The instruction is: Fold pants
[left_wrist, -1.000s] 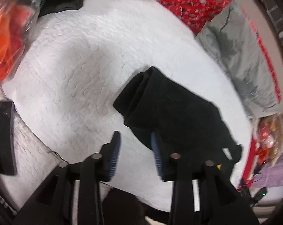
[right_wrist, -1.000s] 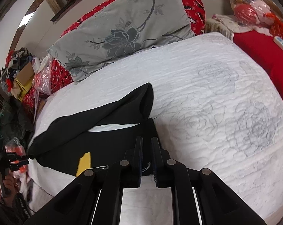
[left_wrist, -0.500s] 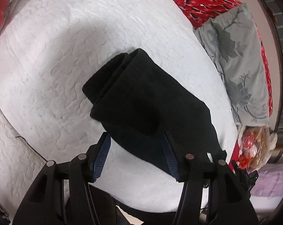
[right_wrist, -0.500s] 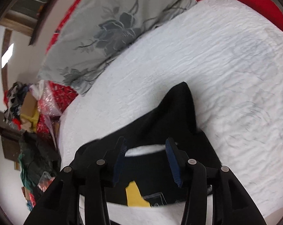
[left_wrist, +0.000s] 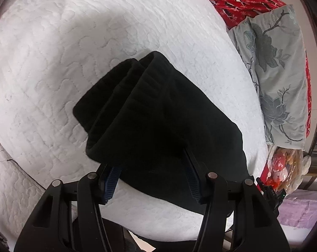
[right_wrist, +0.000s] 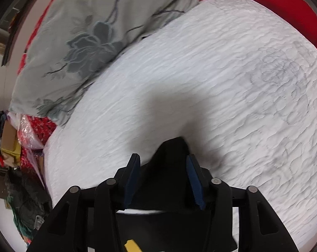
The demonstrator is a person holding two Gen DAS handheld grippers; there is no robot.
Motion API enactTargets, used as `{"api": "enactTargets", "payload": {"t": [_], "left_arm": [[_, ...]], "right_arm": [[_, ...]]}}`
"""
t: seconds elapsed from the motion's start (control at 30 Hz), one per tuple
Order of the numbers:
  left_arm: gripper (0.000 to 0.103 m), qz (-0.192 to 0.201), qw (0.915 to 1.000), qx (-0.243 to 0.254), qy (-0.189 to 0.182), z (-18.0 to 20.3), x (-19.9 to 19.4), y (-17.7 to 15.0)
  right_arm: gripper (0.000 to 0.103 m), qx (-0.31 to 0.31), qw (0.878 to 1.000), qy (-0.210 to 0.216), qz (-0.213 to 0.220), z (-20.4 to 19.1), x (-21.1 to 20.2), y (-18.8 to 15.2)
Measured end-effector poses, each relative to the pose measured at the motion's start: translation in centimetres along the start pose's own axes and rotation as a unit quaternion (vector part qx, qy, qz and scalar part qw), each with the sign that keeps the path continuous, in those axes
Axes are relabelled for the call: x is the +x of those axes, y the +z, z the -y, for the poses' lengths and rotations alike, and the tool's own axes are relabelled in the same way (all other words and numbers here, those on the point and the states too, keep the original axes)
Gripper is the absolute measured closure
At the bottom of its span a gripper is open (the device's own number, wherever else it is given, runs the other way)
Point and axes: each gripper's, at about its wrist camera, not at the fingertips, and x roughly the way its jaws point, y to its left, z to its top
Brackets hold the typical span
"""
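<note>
Pants (left_wrist: pixel 158 126) between left tool's (left_wrist: pixel 152 180) parted jaws

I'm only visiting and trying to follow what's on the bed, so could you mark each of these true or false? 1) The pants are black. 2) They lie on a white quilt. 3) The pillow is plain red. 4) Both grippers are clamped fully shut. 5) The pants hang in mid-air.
1) True: the pants are black.
2) True: they lie on the white quilt.
3) False: the pillow is grey with a flower print.
4) False: the left gripper and right gripper both stand open, straddling the fabric.
5) False: they rest on the quilt.
</note>
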Motion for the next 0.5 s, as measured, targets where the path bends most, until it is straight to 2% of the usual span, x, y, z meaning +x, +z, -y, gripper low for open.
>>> {"api": "enactTargets", "payload": {"t": [0.1, 0.17, 0.2, 0.23, 0.3, 0.37, 0.43, 0.5], "left_arm": [[0.048, -0.001, 1.0000, -0.003, 0.007, 0.1, 0.3, 0.0], [0.051, -0.002, 0.9998, -0.012, 0.013, -0.2, 0.3, 0.2], [0.068, -0.002, 0.9997, -0.017, 0.019, -0.1, 0.4, 0.5], [0.077, -0.002, 0.9995, -0.019, 0.027, 0.0, 0.4, 0.9], [0.088, -0.008, 0.9993, -0.020, 0.029, 0.3, 0.3, 1.7], [0.089, 0.006, 0.9996, -0.027, 0.007, 0.9, -1.3, 2.1], [0.090, 0.035, 0.9993, -0.009, -0.009, 1.5, -3.4, 1.6], [0.090, 0.051, 0.9985, 0.017, -0.010, 1.4, -4.4, 0.6]], "right_arm": [[0.054, 0.000, 1.000, -0.001, -0.006, 0.1, 1.0, 0.5], [0.064, -0.022, 1.000, 0.009, -0.011, -0.7, 1.7, 0.6], [0.093, -0.041, 0.999, 0.010, -0.013, -1.2, 1.9, 0.6], [0.101, -0.071, 0.997, 0.003, -0.016, -2.1, 2.1, 0.6], [0.100, -0.107, 0.994, -0.006, -0.011, -3.2, 1.7, 0.6], [0.100, -0.130, 0.991, 0.008, 0.009, -4.3, 0.3, 1.2], [0.101, -0.138, 0.986, 0.075, 0.054, -4.9, -2.8, 1.6], [0.100, -0.176, 0.972, 0.121, 0.098, -5.4, -6.1, 0.9]]}}
